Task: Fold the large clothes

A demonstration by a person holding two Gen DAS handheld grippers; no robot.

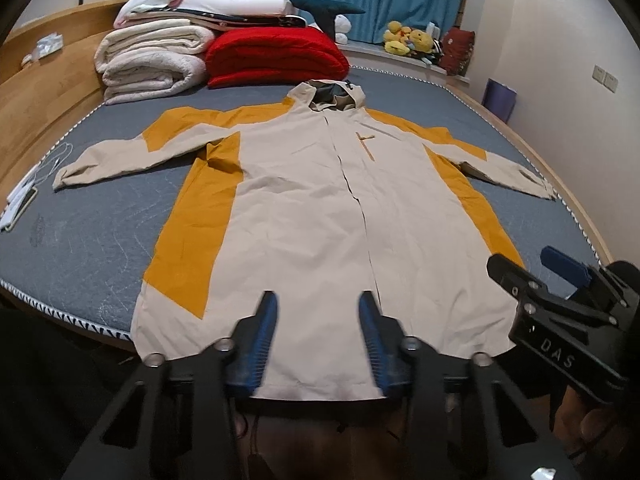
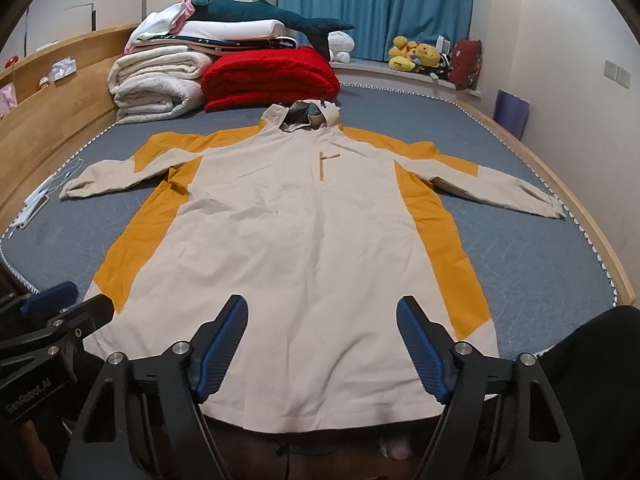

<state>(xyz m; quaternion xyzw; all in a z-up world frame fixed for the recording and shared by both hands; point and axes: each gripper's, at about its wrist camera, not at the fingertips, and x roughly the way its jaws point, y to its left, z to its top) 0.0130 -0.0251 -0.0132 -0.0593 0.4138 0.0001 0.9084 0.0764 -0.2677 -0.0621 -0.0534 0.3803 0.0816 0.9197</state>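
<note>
A large cream and mustard hooded jacket lies flat, front up, on the grey-blue mattress, sleeves spread to both sides and hood at the far end. It also shows in the right wrist view. Its hem hangs slightly over the near bed edge. My left gripper is open and empty, hovering above the hem near the zip. My right gripper is open and empty above the hem. The right gripper shows at the right of the left wrist view, and the left gripper at the left of the right wrist view.
Folded white blankets and a red quilt are stacked at the head of the bed. A wooden bed frame runs along the left. Small white items and a cable lie at the mattress's left edge. Plush toys sit on the window ledge.
</note>
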